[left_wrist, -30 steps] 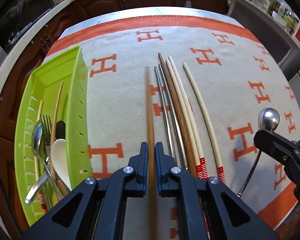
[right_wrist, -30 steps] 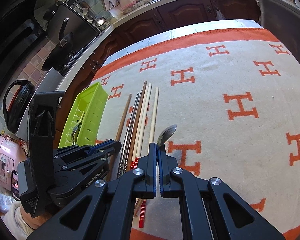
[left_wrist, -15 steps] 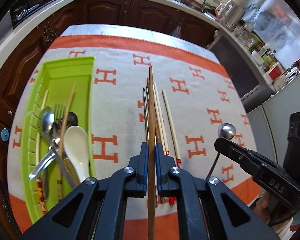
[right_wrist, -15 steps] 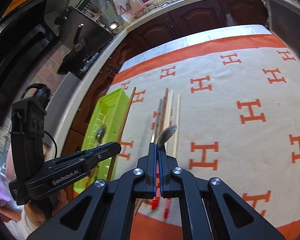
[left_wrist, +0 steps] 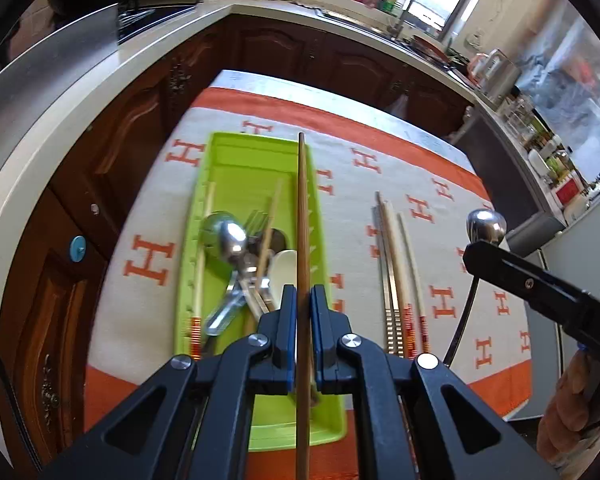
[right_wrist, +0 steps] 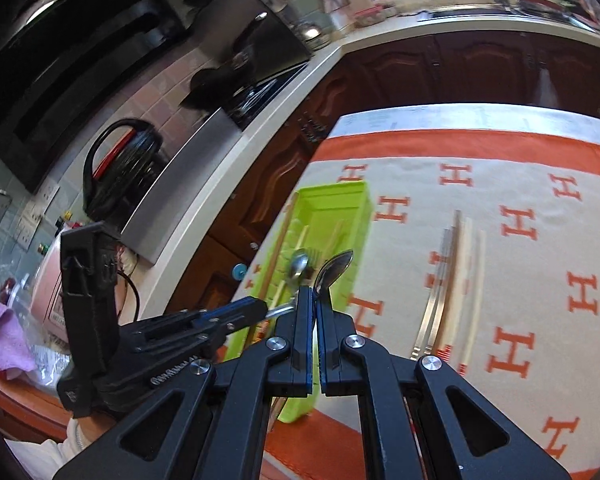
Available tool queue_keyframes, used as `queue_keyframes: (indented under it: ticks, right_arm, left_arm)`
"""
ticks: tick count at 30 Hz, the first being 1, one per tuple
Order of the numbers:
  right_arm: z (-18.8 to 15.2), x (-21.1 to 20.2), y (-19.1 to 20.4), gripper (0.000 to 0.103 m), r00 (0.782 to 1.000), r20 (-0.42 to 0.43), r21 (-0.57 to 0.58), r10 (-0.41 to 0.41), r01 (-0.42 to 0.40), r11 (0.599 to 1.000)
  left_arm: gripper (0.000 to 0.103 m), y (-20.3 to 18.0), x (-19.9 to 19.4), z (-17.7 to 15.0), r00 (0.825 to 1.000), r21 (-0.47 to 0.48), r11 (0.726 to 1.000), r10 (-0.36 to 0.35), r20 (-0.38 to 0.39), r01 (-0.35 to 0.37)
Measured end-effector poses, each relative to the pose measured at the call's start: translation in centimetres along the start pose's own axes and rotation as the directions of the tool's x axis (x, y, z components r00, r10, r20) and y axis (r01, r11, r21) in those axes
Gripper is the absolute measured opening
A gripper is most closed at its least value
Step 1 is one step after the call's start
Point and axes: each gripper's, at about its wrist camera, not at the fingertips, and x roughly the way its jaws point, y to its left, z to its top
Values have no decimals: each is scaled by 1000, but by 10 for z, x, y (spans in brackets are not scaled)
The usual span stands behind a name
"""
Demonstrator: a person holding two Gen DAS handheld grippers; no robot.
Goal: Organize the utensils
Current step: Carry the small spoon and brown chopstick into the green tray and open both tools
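Observation:
My left gripper [left_wrist: 303,294] is shut on a brown wooden chopstick [left_wrist: 302,208], held in the air over the right wall of the green tray [left_wrist: 236,156]. The tray holds a metal spoon [left_wrist: 225,236], a fork, a white spoon [left_wrist: 285,266] and chopsticks. My right gripper [right_wrist: 315,294] is shut on the handle of a metal spoon [right_wrist: 334,270], whose bowl hangs above the green tray [right_wrist: 340,200]. In the left wrist view the right gripper [left_wrist: 476,252] and its spoon [left_wrist: 486,224] float at the right. Several chopsticks [left_wrist: 396,272] lie on the cloth.
A cream cloth with orange H marks [right_wrist: 512,280] covers the table. Dark wooden cabinets and a white counter edge [left_wrist: 60,128] run close along the left of the tray. A black kettle [right_wrist: 120,168] and a stove stand on the counter. A hand [left_wrist: 568,412] holds the right gripper.
Both grippers have risen and swung left from the row of chopsticks on the cloth to above the green tray, the chopstick and the spoon still held. Both wrists have rolled a little.

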Motion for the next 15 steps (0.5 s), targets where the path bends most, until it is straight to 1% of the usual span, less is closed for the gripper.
queue_keyframes:
  ticks: [4,7,10,15]
  right_arm:
    - [9,37,29,2,998,-65,-55,-21,17,998]
    - [10,72,42,2,991,-117,-96,-65,54,994]
    - [8,100,49,2,982,-162,-120,-97,78,990]
    - [8,128,49,4,971,-203,-125,-126,101,987]
  left_arm:
    - [4,19,7,-4,1000,-26,999,18,-4,-18]
    - [4,29,14,-6,1000,-40,999,16,-8,-16]
    - [4,35,23,-3,1000,-49,999,17,-12,-17]
    - [5,39,33,2,1000,-57,998,23,-10,-23]
